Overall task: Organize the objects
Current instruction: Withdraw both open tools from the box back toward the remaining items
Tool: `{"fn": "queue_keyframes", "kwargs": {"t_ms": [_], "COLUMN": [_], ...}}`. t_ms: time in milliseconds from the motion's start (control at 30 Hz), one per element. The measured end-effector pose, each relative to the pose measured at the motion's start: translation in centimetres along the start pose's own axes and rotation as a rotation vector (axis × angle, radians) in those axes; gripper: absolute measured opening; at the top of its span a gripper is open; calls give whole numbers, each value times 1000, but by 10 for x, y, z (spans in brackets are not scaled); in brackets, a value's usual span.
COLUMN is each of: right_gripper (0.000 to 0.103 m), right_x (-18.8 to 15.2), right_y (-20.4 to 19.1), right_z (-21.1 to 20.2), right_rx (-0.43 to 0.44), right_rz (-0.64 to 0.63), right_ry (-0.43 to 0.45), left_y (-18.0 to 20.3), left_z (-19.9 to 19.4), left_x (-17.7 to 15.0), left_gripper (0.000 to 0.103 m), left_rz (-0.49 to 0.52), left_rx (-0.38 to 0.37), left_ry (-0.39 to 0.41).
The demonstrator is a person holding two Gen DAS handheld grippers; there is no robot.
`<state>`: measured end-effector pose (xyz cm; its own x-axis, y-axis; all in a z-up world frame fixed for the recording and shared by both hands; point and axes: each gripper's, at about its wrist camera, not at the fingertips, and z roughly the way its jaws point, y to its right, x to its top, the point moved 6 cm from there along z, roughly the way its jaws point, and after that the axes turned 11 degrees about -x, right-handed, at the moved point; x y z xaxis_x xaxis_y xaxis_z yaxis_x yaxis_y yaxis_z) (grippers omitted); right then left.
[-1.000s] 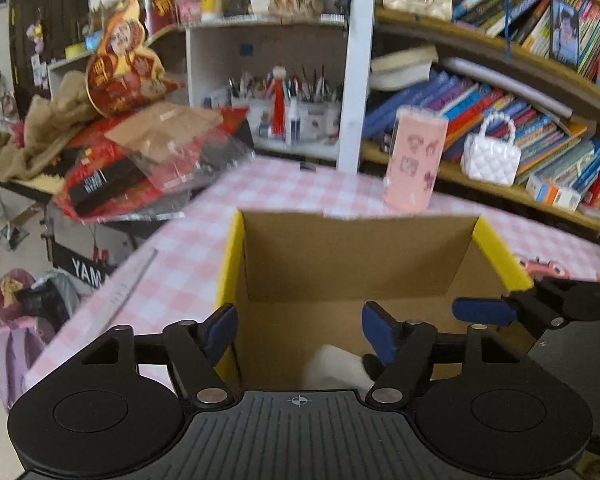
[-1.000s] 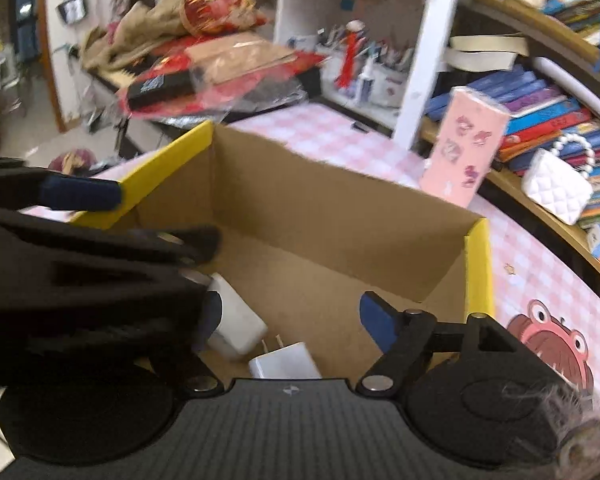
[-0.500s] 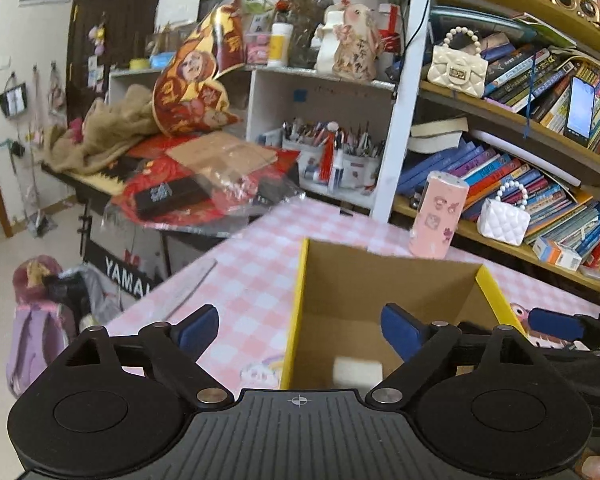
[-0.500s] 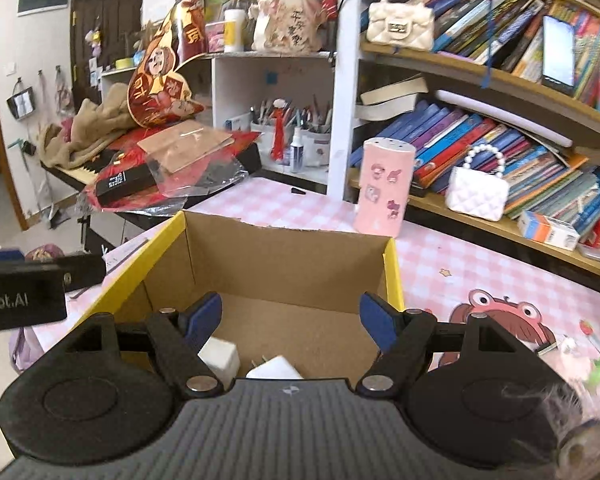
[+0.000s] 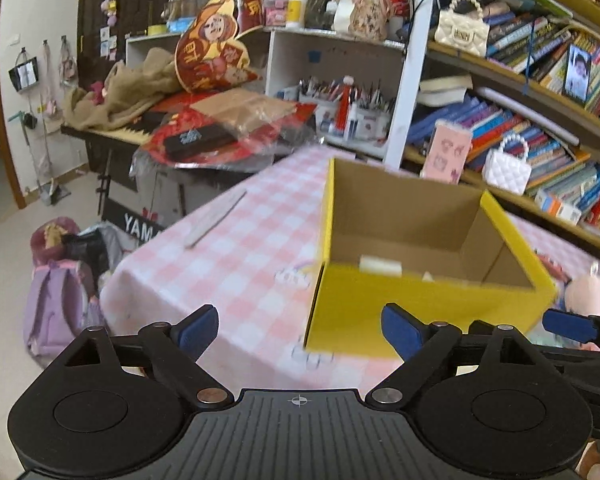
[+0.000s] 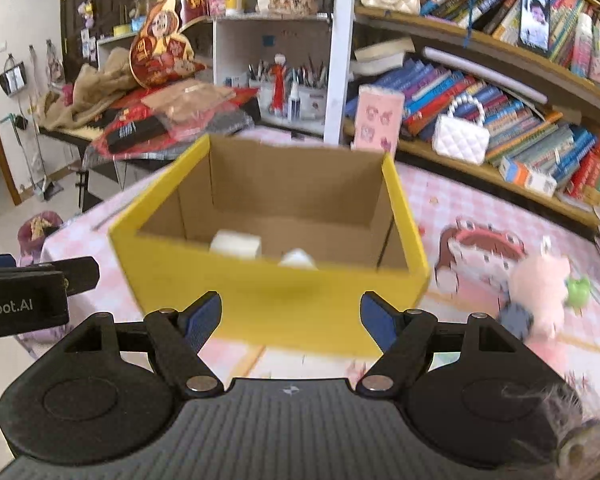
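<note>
A: Where's your box point(image 6: 276, 304)?
B: On the table point(image 5: 220, 256), dead ahead of your right claw point(image 6: 290, 314), two white bits point(image 6: 234, 243) inside. From your left claw point(image 5: 300, 330) it sits ahead and right.
A: Claws?
B: Both spread wide, gripping nothing.
A: What's loose?
B: Pink plush point(image 6: 540, 288), on the table right of the box, near your right claw. Long axis, can't tell, it's blurred.
A: So?
B: My guess: your right claw swings right for it; your left is farther off.
</note>
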<state>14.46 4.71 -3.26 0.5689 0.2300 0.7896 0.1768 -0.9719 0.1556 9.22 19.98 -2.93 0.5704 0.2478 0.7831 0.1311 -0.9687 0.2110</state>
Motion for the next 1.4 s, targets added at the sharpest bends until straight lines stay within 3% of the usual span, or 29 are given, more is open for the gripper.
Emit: {"fn": "queue_keyframes", "kwargs": {"t_ms": [233, 633, 1400], "right_gripper": [76, 76, 81], "right_x": [-45, -103, -135], "right_y": [6, 52, 135], "right_z": [-27, -65, -83], "right_rx": [-46, -190, -379], "right_rz": [13, 127, 281], "right_ry": [-65, -160, -234], "left_y": [5, 47, 134], "left_z": [-22, -35, -12], "left_x": [-36, -78, -92], "left_gripper": [91, 94, 98], "left_rz": [18, 115, 266], "left_rx": [9, -115, -291], "left_ry": [-52, -154, -240]}}
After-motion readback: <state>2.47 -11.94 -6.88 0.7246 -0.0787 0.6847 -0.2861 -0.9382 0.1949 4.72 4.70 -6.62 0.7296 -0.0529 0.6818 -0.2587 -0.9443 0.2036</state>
